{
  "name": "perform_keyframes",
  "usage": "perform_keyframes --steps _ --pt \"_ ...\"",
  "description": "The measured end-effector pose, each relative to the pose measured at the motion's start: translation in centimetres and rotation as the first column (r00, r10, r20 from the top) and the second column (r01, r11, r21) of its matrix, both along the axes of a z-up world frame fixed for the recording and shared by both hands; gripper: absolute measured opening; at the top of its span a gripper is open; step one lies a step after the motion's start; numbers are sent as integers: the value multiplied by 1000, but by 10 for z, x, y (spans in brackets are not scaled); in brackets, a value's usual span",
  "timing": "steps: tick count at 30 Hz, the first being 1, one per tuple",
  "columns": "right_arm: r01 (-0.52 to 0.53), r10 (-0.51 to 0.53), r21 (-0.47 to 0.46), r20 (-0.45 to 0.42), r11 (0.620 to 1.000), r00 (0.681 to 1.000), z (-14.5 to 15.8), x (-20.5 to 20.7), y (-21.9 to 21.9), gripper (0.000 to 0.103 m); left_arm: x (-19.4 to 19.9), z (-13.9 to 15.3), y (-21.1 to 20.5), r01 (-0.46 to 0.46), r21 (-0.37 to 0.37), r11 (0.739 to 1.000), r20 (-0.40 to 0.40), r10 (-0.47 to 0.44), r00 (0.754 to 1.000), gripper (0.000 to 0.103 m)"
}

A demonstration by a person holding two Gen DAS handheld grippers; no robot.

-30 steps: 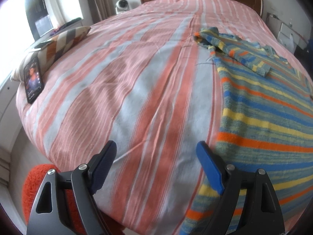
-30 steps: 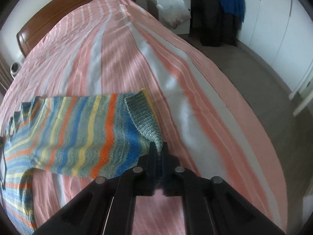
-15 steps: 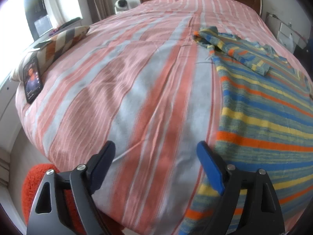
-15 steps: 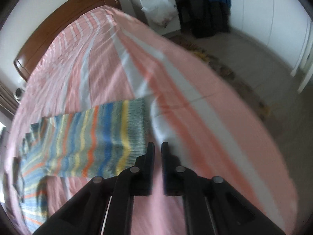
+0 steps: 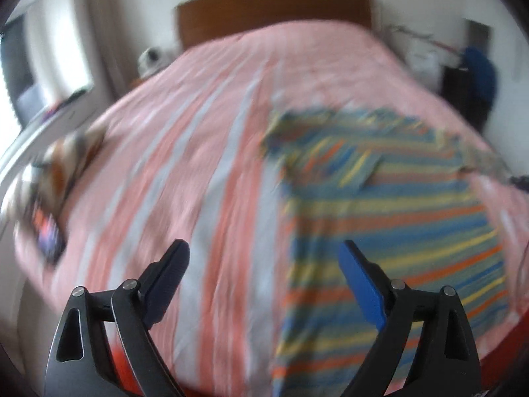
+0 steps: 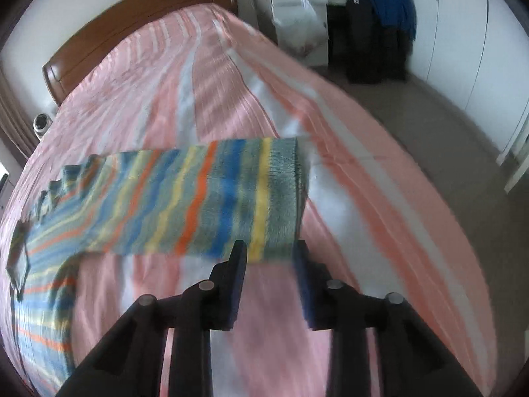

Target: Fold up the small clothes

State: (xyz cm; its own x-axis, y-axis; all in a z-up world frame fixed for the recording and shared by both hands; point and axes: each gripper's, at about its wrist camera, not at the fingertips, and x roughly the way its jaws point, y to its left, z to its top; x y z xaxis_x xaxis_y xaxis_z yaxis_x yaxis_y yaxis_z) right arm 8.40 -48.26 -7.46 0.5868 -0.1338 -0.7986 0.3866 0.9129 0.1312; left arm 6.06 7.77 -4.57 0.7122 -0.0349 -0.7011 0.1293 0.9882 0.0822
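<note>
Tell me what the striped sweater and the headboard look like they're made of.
The striped sweater looks like knitted wool or acrylic yarn: a fuzzy, matte surface with ribbing at the sleeve cuff. The headboard looks like wood, or a wood veneer, with a smooth, slightly glossy brown finish; blur leaves the grain unclear.

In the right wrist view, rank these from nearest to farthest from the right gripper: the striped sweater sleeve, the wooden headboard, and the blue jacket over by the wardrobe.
Measured from the right gripper, whose jaws have just been opening, with nothing between them:
1. Striped sweater sleeve, directly ahead of the fingertips, flat on the bed.
2. Blue jacket, far upper right, beyond the bed.
3. Wooden headboard, upper left, at the bed's far end.
The last two are close to call.
</note>
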Motion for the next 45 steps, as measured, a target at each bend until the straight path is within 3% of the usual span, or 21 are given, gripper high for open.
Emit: perform_keyframes --steps 3,6,9,11,12,13,14,15,18,20,21,23,25,27,28,31,36,38,42,45 --pt "-93 93 -7 53 996 994 12 -28 43 36 44 9 -45 190 32 981 -22 -190 982 96" --pt "-160 160 -4 88 987 983 10 -54 83 37 86 -19 -93 324 134 936 -74 -317 946 95" --pt "-182 181 2 120 983 976 3 -77 111 37 123 -64 -119 398 169 902 -179 -369 912 91" --pt "-186 186 -14 141 983 972 -2 -86 125 38 141 -91 -122 387 182 904 -239 -341 909 77" --pt "-186 187 -24 148 982 971 -2 -91 126 38 151 -104 -116 366 149 918 -274 -318 908 72" --pt "-184 188 -41 154 982 970 -3 -99 130 40 154 -106 -110 348 106 932 -278 -308 910 61" --pt "-183 190 -61 158 981 969 -5 -104 134 41 158 -104 -101 302 53 952 -269 -277 923 28" --pt "-184 194 -72 161 980 968 -6 -105 133 43 161 -100 -95 262 38 964 -265 -243 933 4" --pt "-177 196 -118 176 977 965 -4 -107 131 43 165 -68 -49 93 -98 991 -213 -113 971 5" --pt "-165 186 -121 194 979 963 -2 -106 129 43 167 -50 -10 -31 -170 985 -181 0 984 5" --pt "-164 185 -116 204 980 961 -1 -107 128 43 167 -42 19 -123 -211 970 -169 88 982 5" --pt "-173 194 -118 204 978 960 -3 -107 130 44 166 -35 74 -305 -252 918 -162 271 949 5" --pt "-186 207 -120 190 975 960 -8 -105 133 45 166 -40 128 -484 -241 841 -183 450 874 5" --pt "-203 217 -101 167 974 962 -16 -101 136 45 166 -53 156 -571 -222 790 -223 530 819 4" --pt "-206 220 -95 161 974 962 -18 -100 137 45 165 -62 166 -601 -199 774 -242 555 796 4" --pt "-222 234 -97 141 970 962 -24 -96 141 45 166 -79 170 -622 -148 769 -261 576 774 4" --pt "-214 224 -95 111 972 968 -32 -94 140 45 154 -92 182 -673 -186 716 -279 618 735 4" --pt "-204 213 -86 103 975 972 -36 -94 136 45 155 -99 189 -680 -198 705 -283 624 729 4" --pt "-196 203 -77 94 978 975 -41 -92 134 45 156 -105 189 -668 -161 726 -261 621 739 4" --pt "-195 202 -79 95 978 975 -42 -91 133 45 163 -110 199 -684 -186 705 -270 633 726 4"
